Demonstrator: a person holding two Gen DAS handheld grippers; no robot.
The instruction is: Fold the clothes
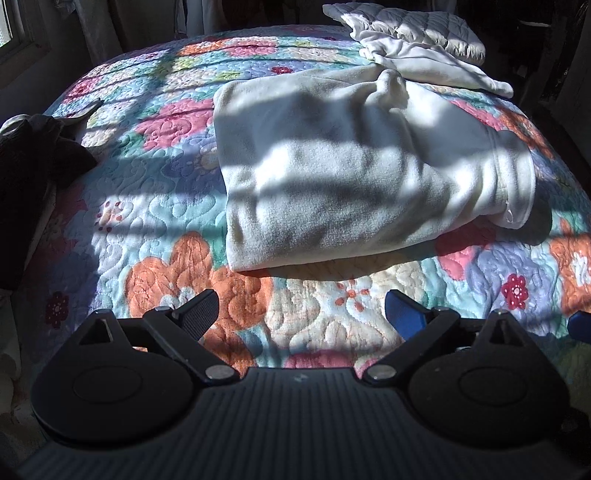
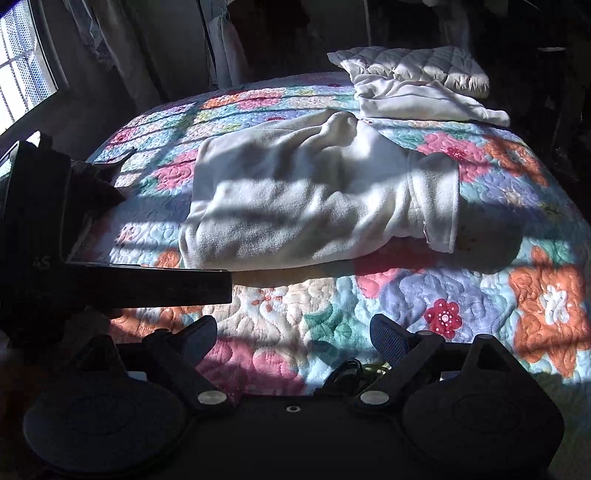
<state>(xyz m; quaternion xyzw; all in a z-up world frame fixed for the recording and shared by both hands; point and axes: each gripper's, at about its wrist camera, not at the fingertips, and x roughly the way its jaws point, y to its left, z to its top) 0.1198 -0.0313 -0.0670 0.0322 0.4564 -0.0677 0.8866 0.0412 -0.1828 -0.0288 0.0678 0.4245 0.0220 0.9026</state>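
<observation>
My left tongs (image 1: 301, 314) stand wide open with nothing between them, hanging over the flowered quilt (image 1: 155, 229) just short of the near edge of the cream fleece garment (image 1: 332, 177). My right tongs (image 2: 293, 334) are likewise spread wide and empty, over the quilt on the near side of the same fleece.

The fleece lies on the bed, roughly in the middle of the quilt, folded into a thick oblong. Its hemmed end (image 2: 439, 206) is turned over at the right, and a bunched knob of cloth (image 1: 389, 83) rises at its far side. Bars of sunlight and shadow fall across it.

Beyond the fleece, touching its far right corner in the left wrist view, lies a white folded garment (image 1: 424, 61), and behind that a pale quilted piece (image 1: 424, 29) at the far edge of the bed. To the left of the fleece, well apart from it, a dark garment (image 1: 33, 162) sits at the bed's left edge. In the right wrist view the body of my left tool (image 2: 74, 266) shows dark to the left of the fleece, and a window (image 2: 22, 59) stands far left.
</observation>
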